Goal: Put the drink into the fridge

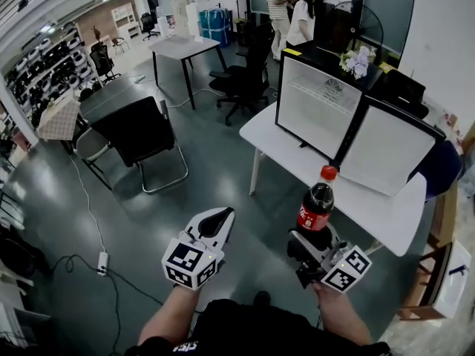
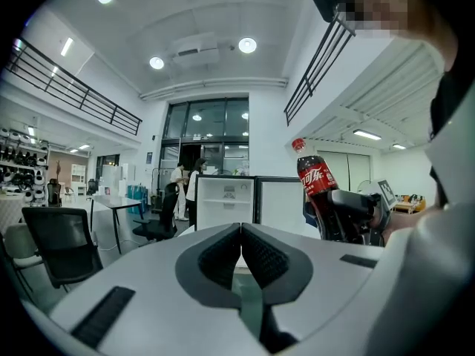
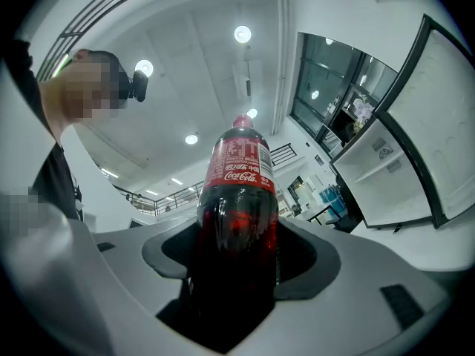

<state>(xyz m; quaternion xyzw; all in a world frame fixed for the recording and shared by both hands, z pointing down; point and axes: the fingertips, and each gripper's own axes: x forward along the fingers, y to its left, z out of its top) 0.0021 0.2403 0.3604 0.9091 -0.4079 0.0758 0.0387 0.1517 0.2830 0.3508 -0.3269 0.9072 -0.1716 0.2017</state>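
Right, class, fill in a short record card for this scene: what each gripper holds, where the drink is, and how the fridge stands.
drink: cola bottle, red cap, upright, held in the air in front of the table
right gripper: shut on the bottle's lower part
left gripper: shut, holding nothing
fridge: on the white table, door open
task state: bottle not yet in the fridge

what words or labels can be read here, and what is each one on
"Coca-Cola": white script on the red label of the bottle, in the right gripper view.
Small print above it on that label: too small to read.
White characters on the label in the left gripper view: too small to read.
Print and a round mark inside the open fridge: too blurred to read.
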